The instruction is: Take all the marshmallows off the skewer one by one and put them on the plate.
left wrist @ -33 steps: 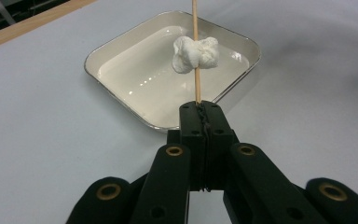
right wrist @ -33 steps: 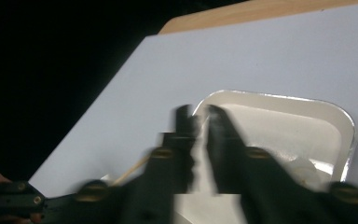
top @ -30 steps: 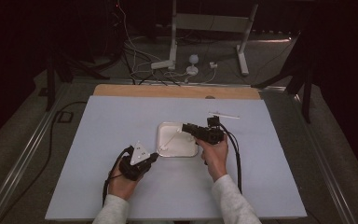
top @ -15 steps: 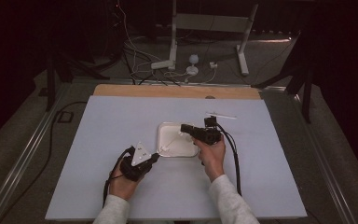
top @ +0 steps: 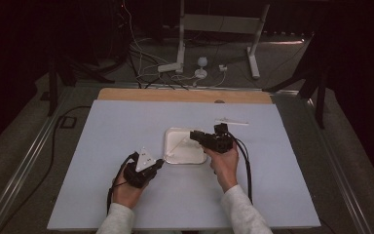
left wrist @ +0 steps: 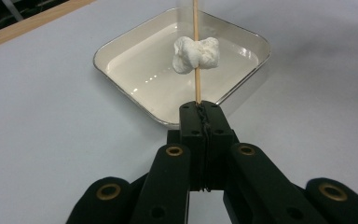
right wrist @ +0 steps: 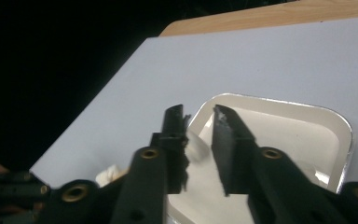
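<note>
From above, the white mat [top: 126, 126] has loads of bare room left, right and near the person, with the wooden table edge [top: 175, 95] running along the far side. Square white tray [top: 185, 156] sits mid-mat, a thin white stick [top: 231, 122] lies well apart beyond it. Left gripper [top: 158, 163] is just beside the tray's near-left corner, right gripper [top: 195, 135] hangs over its far-right corner.

Left gripper view: jaws pressed together on a wooden skewer [left wrist: 196, 70] with a marshmallow [left wrist: 196, 53] threaded on it, held above the tray [left wrist: 121, 44], which looks bare and glossy inside.

Right gripper view: jaws apart over the tray's [right wrist: 340, 126] corner, something small and pale [right wrist: 196, 147] blurry between them, can't tell what
</note>
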Tool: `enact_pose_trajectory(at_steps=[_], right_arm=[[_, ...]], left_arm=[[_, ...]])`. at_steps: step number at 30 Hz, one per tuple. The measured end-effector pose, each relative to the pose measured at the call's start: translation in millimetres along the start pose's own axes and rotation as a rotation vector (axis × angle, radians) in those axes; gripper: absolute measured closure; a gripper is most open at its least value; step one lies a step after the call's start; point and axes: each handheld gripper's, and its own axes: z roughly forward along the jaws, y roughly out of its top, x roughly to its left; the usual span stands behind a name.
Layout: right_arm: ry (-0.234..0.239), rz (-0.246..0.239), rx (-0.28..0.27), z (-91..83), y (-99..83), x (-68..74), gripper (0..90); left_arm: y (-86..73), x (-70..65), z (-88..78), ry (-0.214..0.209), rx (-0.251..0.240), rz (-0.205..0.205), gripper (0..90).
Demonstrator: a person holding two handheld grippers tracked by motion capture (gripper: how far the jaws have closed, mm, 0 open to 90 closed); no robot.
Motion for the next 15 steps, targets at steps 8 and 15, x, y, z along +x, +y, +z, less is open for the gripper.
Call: enact_pose_trajectory(at_steps=[8, 15], right_arm=[[0.004, -0.043, 0.031, 2.1, -2.6, 4.7, 61.4], [0.068, -0.081, 0.060, 7.5, -8.9, 19.1, 50.9]], left_arm=[[1.1, 0.5, -0.6, -0.005, -0.016, -0.018, 90.0], [4.5, -0.2, -0.6, -0.009, -0.043, -0.040, 90.0]])
